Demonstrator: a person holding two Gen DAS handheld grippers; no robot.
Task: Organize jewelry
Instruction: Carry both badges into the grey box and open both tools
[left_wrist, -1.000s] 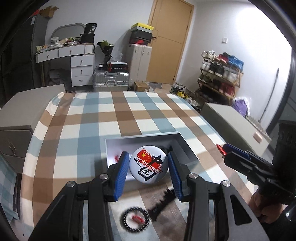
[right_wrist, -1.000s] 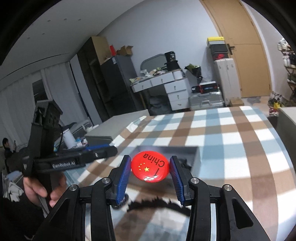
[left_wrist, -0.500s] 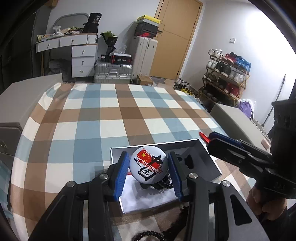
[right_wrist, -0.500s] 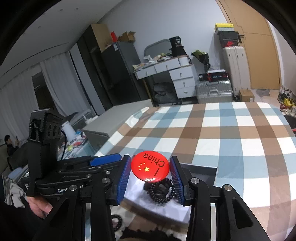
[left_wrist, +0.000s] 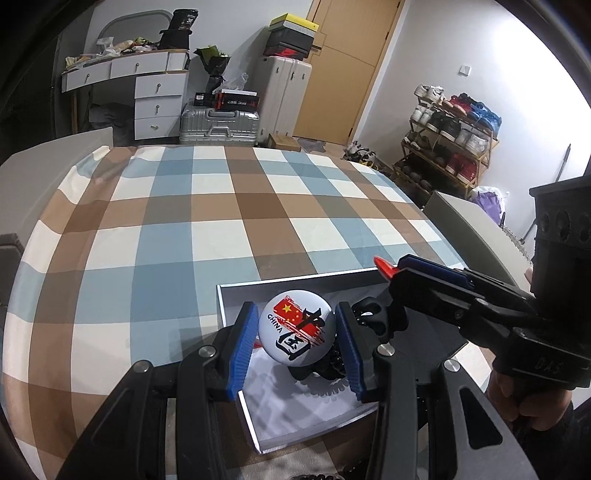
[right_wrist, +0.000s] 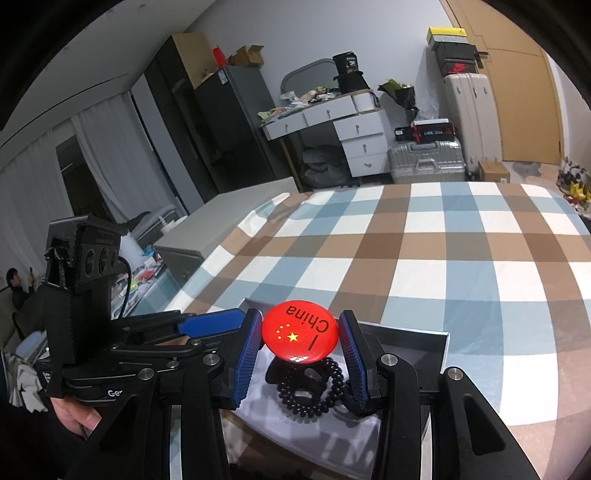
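Item, left gripper (left_wrist: 297, 341): blue ribbed pads closed part-way on a round white pin badge (left_wrist: 296, 331) printed with a red flag and "CHINA", one pad on each edge; badge held above the shallow grey open box (left_wrist: 236, 291) at 6 o'clock on the checked blue, brown and white tablecloth (left_wrist: 184, 221).

Item, black beaded bracelet (right_wrist: 314, 387): lies coiled on the box's white lining, directly below both badges.

Item, right gripper (right_wrist: 301, 345): enters the left view from 3 o'clock; blue pads likewise part-closed, clamping a round red pin badge (right_wrist: 300, 334) with yellow stars and "China", held over the same box. A hand (left_wrist: 517, 398) grips its handle.
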